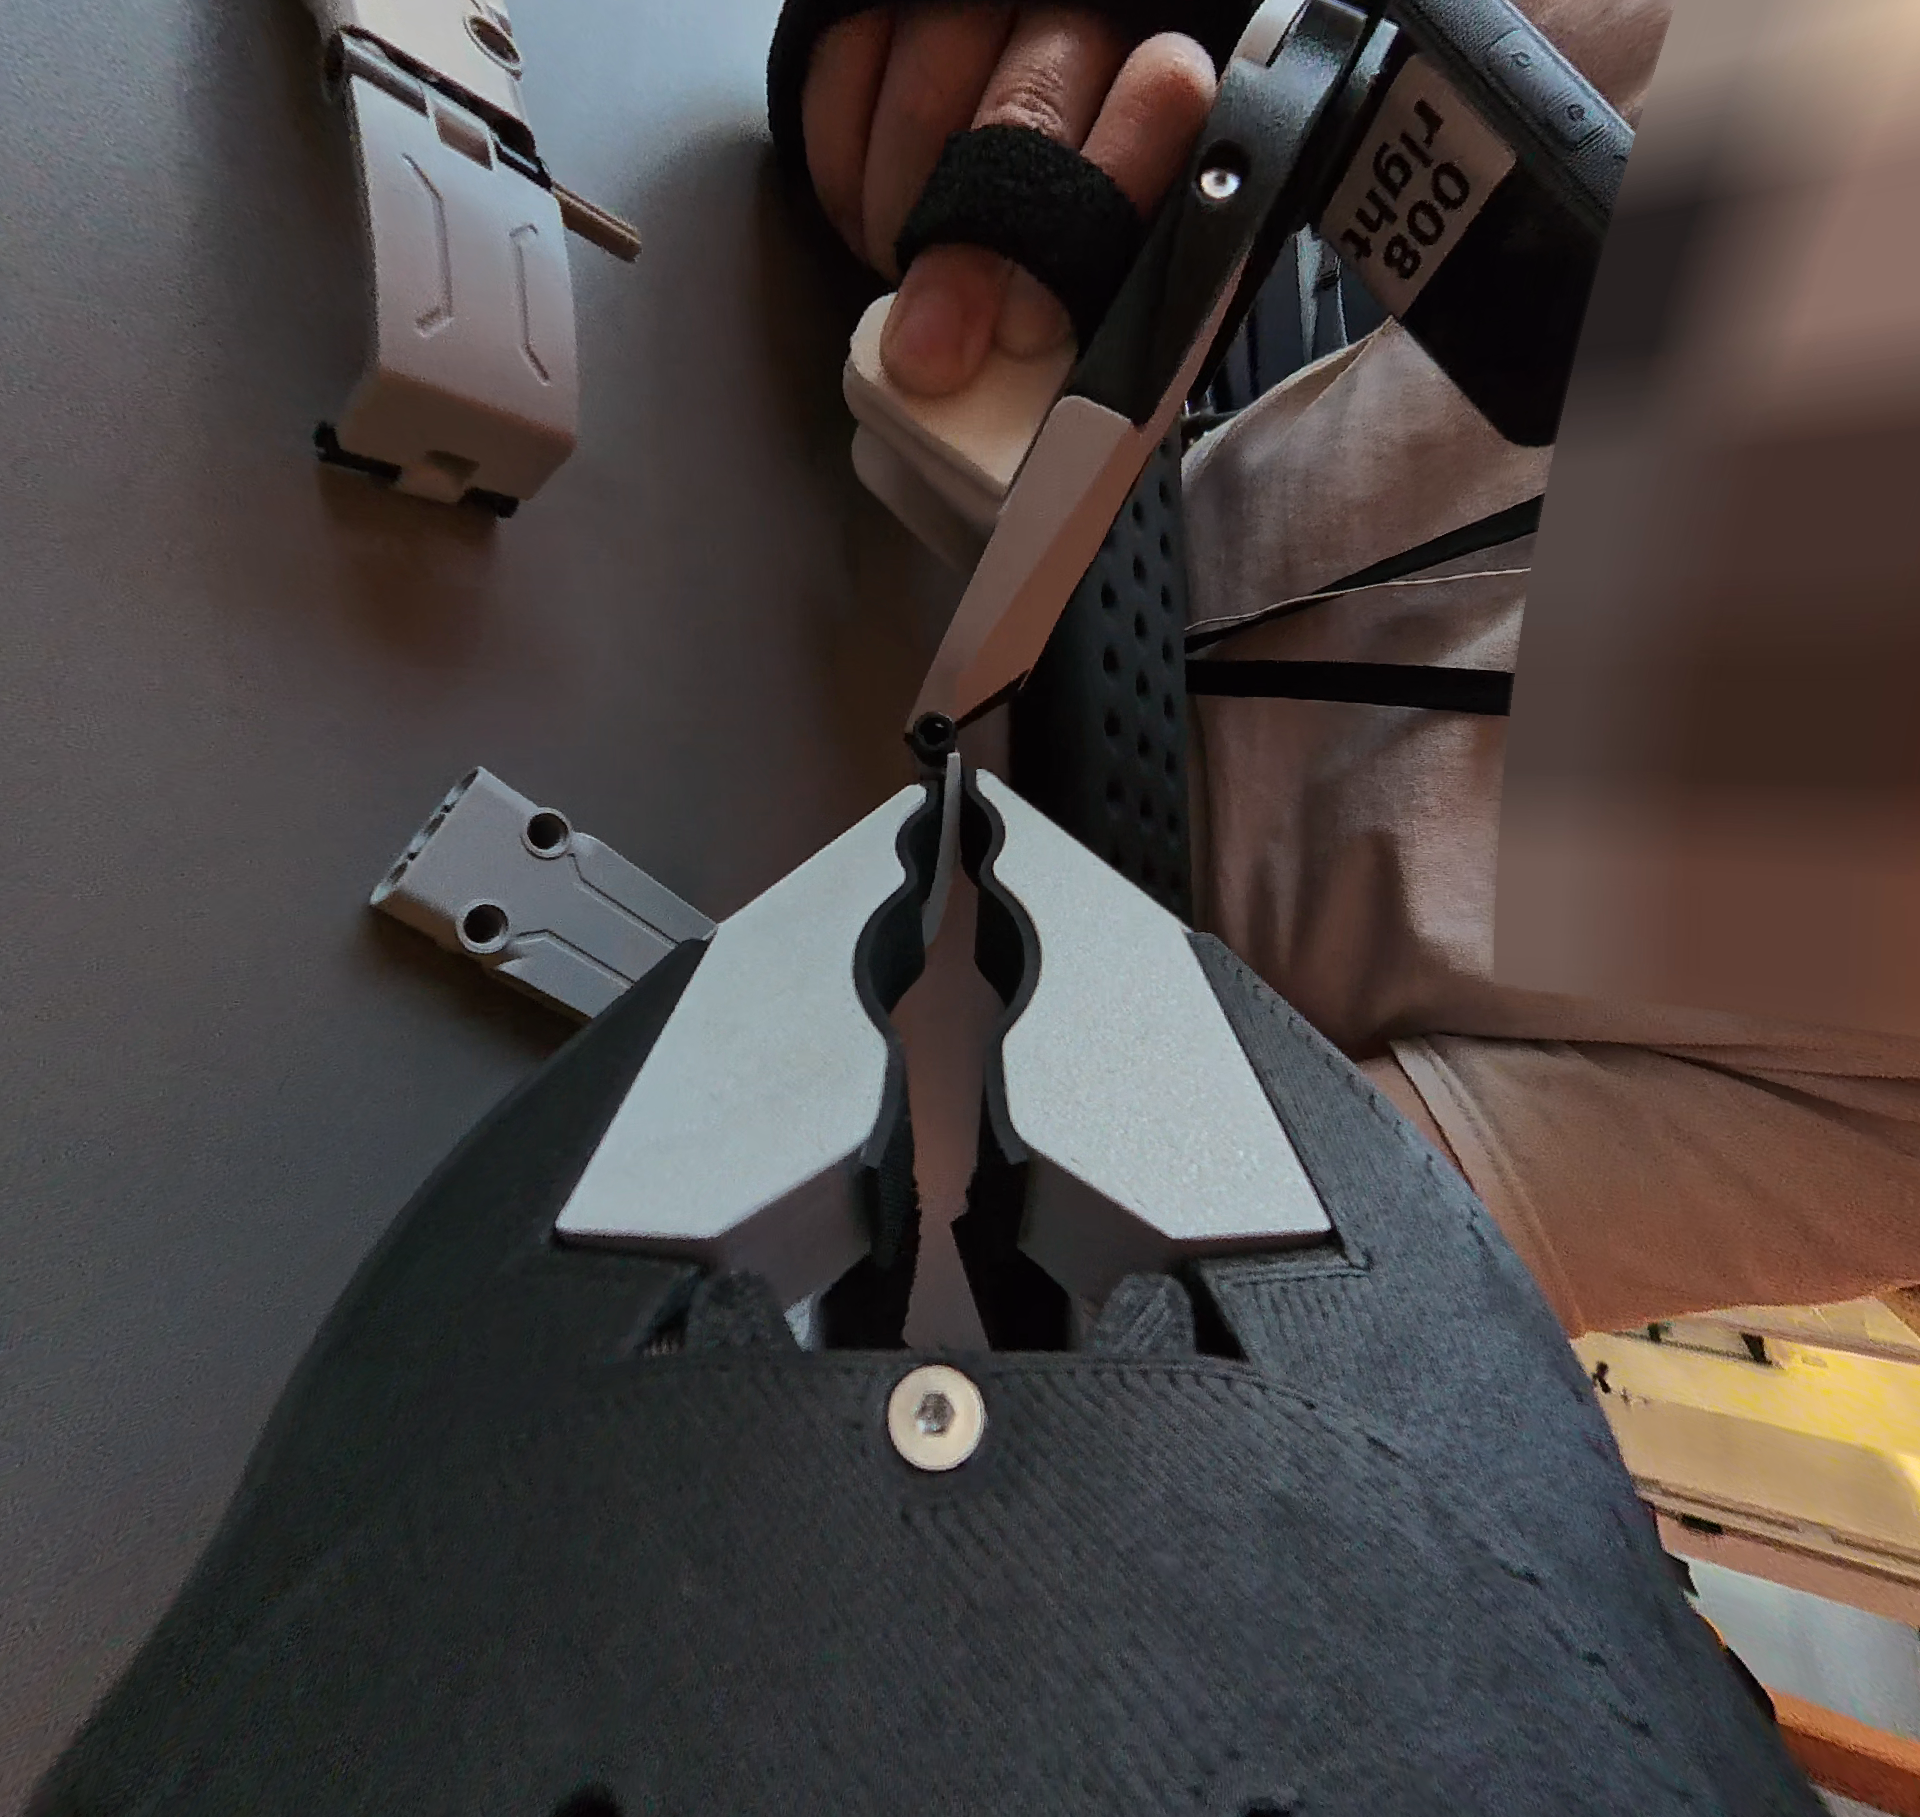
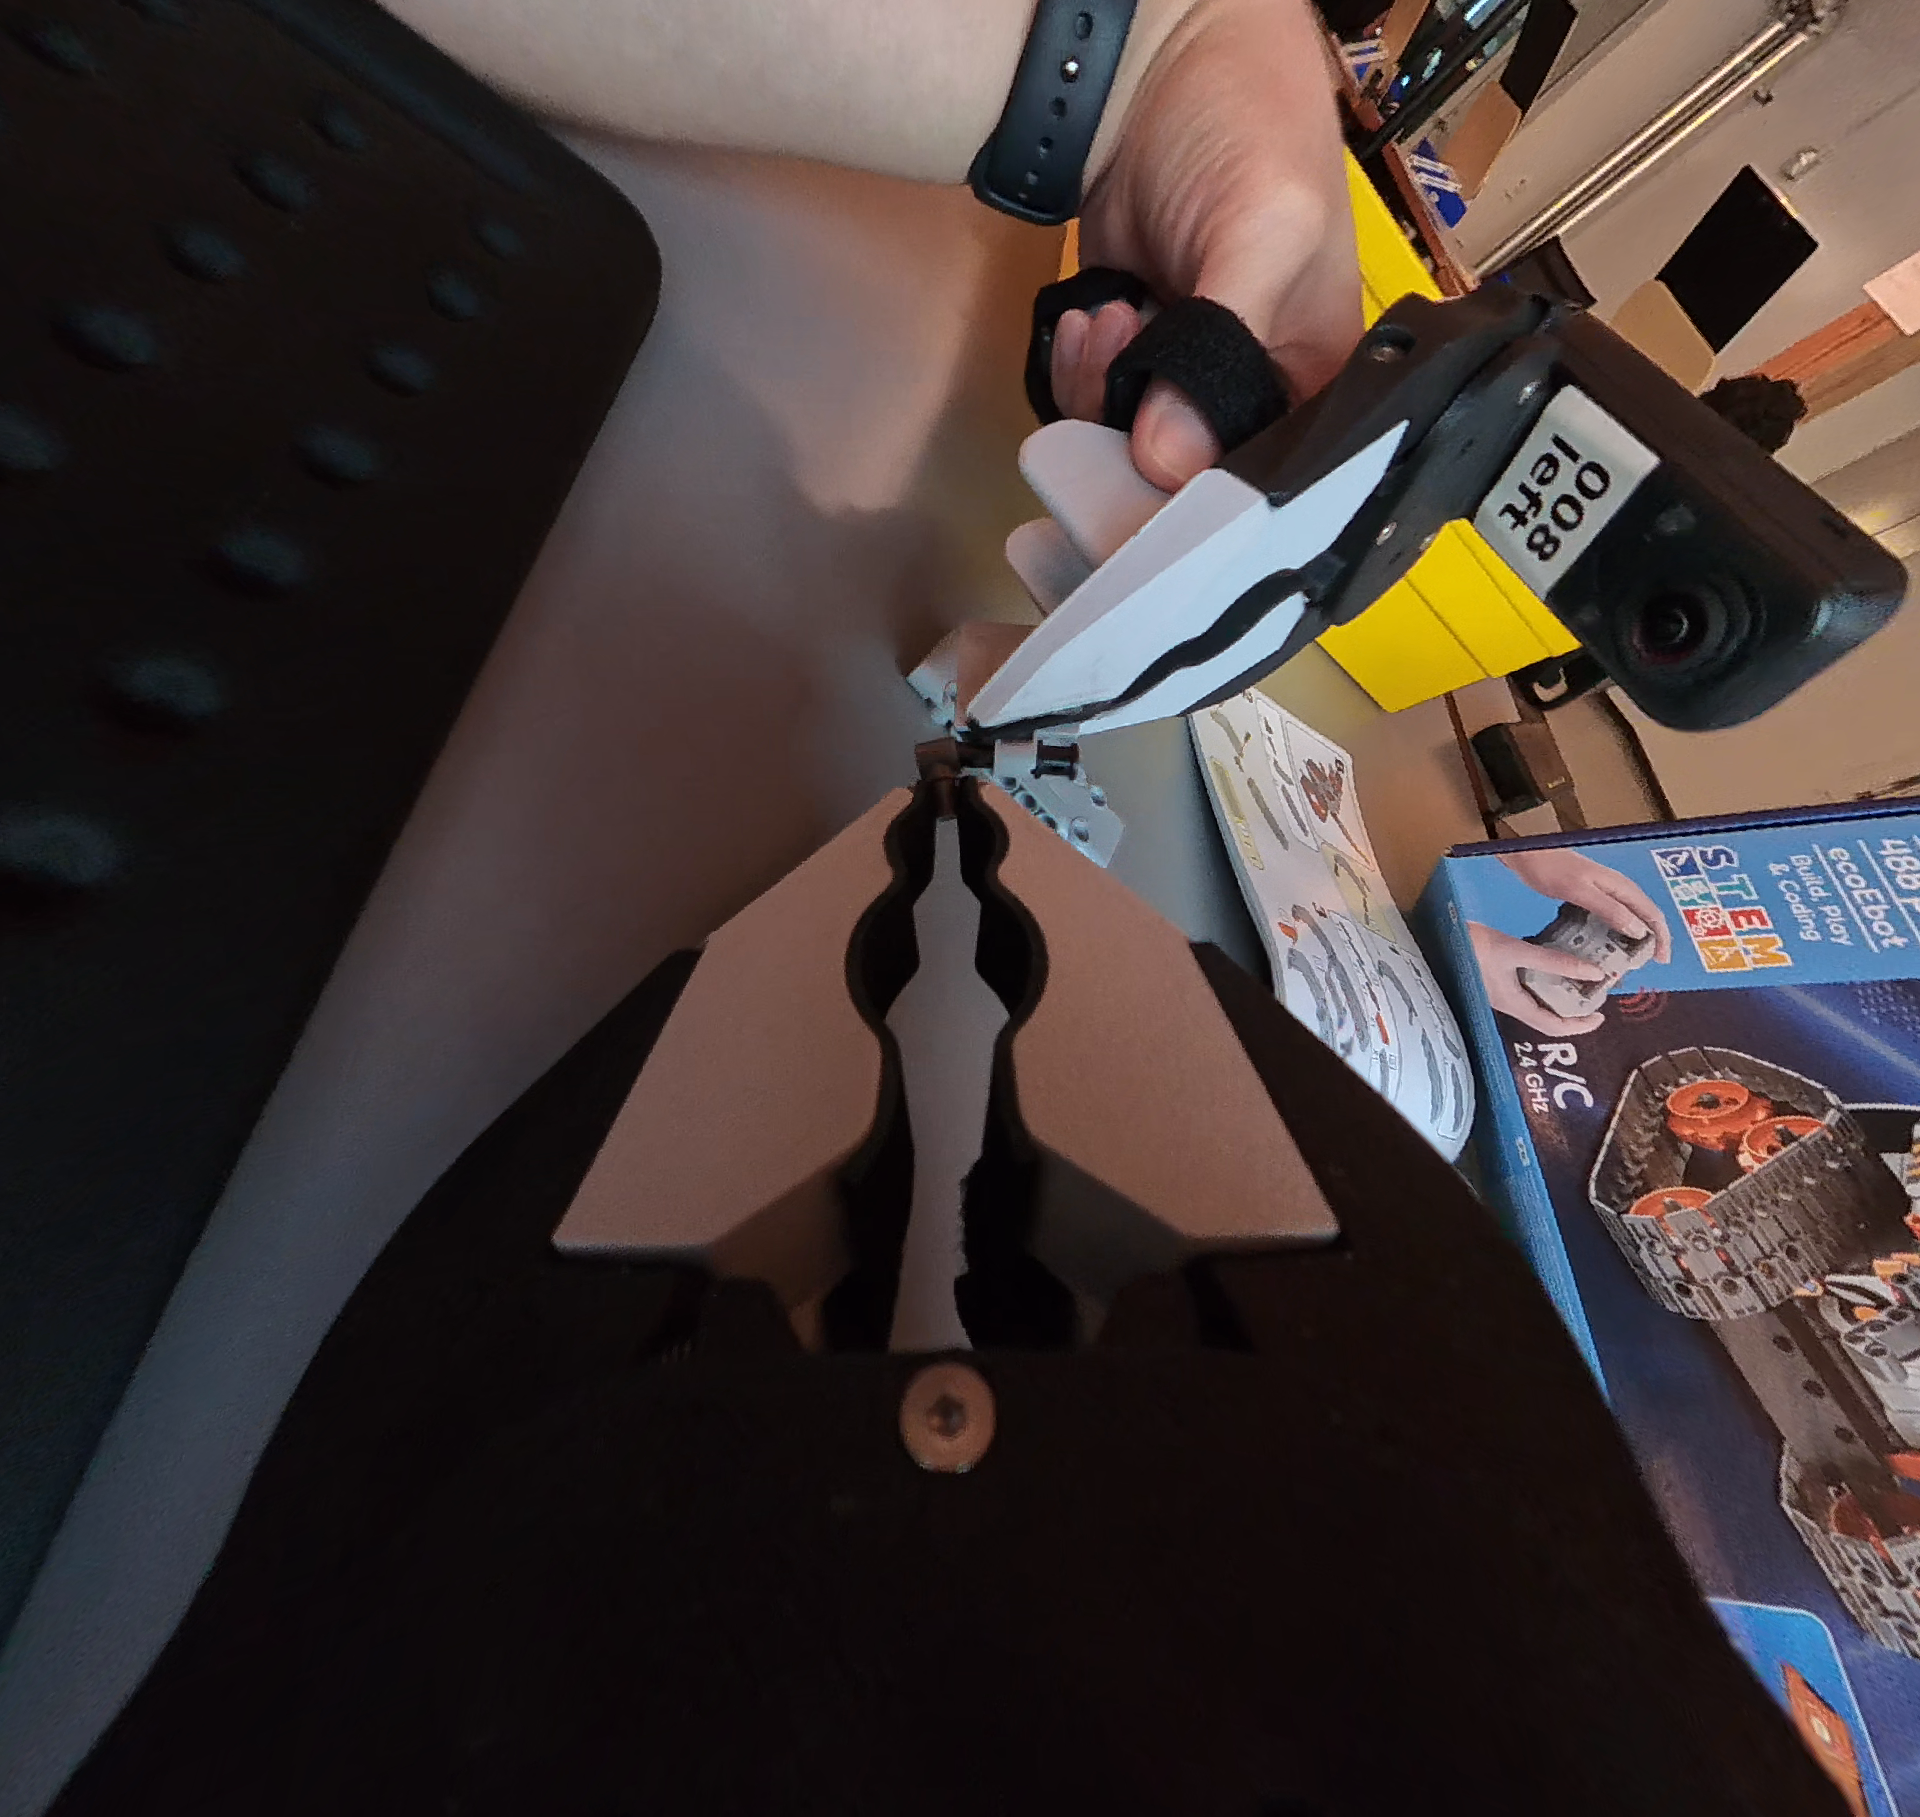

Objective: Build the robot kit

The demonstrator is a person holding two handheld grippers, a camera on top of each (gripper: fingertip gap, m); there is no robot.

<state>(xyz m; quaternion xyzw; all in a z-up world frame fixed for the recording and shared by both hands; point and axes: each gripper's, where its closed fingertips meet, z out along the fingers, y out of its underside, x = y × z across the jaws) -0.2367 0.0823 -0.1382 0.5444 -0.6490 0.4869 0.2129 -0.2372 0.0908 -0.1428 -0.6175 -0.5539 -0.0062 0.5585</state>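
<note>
Left wrist view has your left tool (image 1: 948,806) nearest, clenched on a thin grey plastic plate (image 1: 938,894). Just beyond it, your right tool (image 1: 961,702) pinches a small black plastic pin (image 1: 932,731) that touches the plate's tip. My judgement: keep both grips firm and the pin square to the plate. Only the right wrist view shows the plate's holes and the blue cardboard box (image 2: 1714,1144). Only the left shows the long pale grey plastic housing (image 1: 447,240) on the dark counter (image 1: 156,624).

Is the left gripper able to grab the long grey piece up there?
Probably not right now: the left gripper is shut on a thin grey part, and the long grey piece lies away on the table.
</note>
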